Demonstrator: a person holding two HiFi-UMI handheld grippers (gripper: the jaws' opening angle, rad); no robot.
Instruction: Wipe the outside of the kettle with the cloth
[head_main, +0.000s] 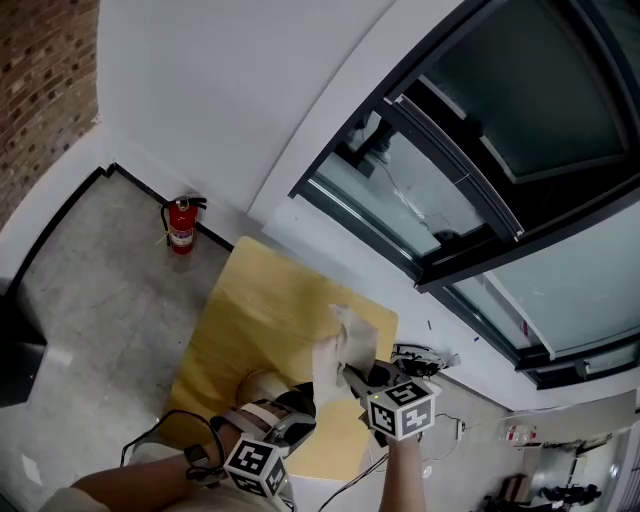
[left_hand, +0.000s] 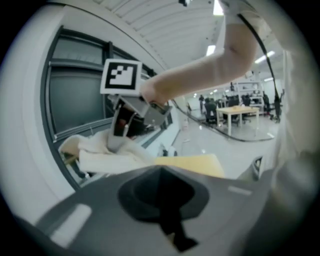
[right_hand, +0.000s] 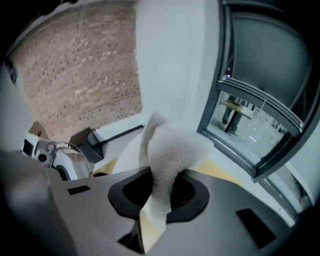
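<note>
— Where's the cloth?

— The white cloth is pinched in the right tool. Its jaws are closed on it, and the loose end bunches up above the yellow surface.

— And the kettle?

— Hard to say. A pale rounded body just ahead of the left tool looks like the kettle, near the surface's close edge, but that tool covers much of it.

— What's the left tool doing?

— Its jaws look drawn together, with nothing between them.

— What blocks the view?

— The cloth fills the middle of the right gripper view. The person's forearm crosses the left gripper view.

— Anything else around?

— A red fire extinguisher stands on the floor by the white wall. There is a dark-framed window beyond the surface, a brick wall, and a black cable beside the left arm.
</note>
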